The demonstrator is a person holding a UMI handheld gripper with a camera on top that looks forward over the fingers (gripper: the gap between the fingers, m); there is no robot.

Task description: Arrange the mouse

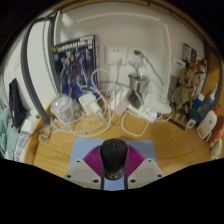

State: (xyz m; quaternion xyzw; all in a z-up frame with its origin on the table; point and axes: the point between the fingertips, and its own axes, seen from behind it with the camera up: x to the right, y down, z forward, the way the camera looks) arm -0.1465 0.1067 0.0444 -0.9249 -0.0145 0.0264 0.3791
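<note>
Your gripper (114, 170) has the mouse (114, 157) between its fingers, the magenta pads (97, 162) pressing on both flanks: judge it clamped, so the mouse can be carried or slid without twisting. The mouse sits over a grey mat (85, 150) on the wooden desk (170, 140), probably its intended place. Beyond it, a tangle of white cables (105, 90) and chargers lies near the wall; keep the mouse short of these. A poster (72, 65) leans ahead to the left, a figurine (186, 85) stands to the right.
</note>
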